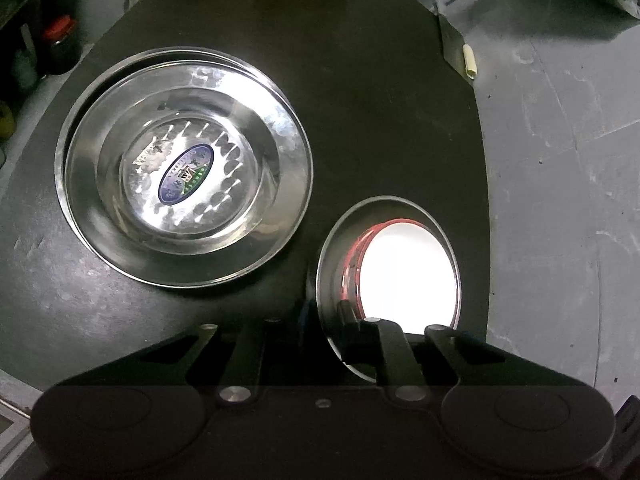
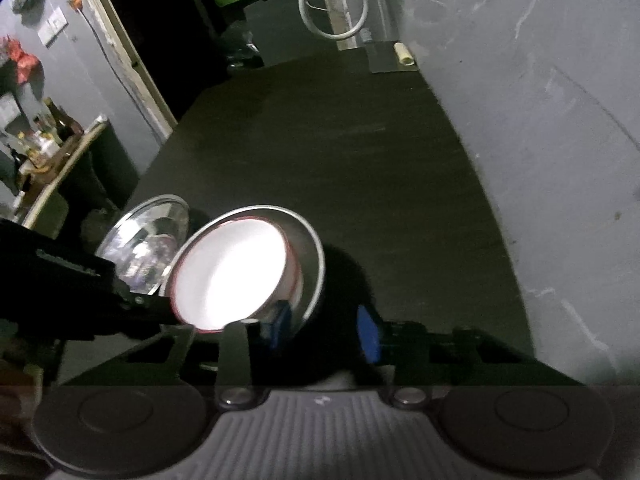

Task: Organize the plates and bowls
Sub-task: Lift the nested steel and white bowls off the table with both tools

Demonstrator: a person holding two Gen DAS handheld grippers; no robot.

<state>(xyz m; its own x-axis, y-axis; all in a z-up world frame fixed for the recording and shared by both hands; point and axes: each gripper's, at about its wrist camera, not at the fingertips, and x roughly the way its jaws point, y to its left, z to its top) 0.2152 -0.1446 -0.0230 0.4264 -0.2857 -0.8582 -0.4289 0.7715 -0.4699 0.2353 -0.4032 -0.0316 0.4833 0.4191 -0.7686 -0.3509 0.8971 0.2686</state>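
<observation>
Steel bowl (image 1: 336, 280) rim is pinched by left gripper (image 1: 340, 344) at 6 o'clock; right gripper's (image 2: 320, 324) state can't be told; should be lifted level.

Floor: grey concrete (image 1: 560, 160), scuffed | Surface: dark mat (image 2: 340, 152) | Wall: grey (image 2: 60, 60), wooden door frame (image 2: 120, 48) | Light: dim, harsh glare

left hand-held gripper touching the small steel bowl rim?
Touching. Left wrist view: left hand-held gripper fingers close on the small steel bowl rim.
</observation>
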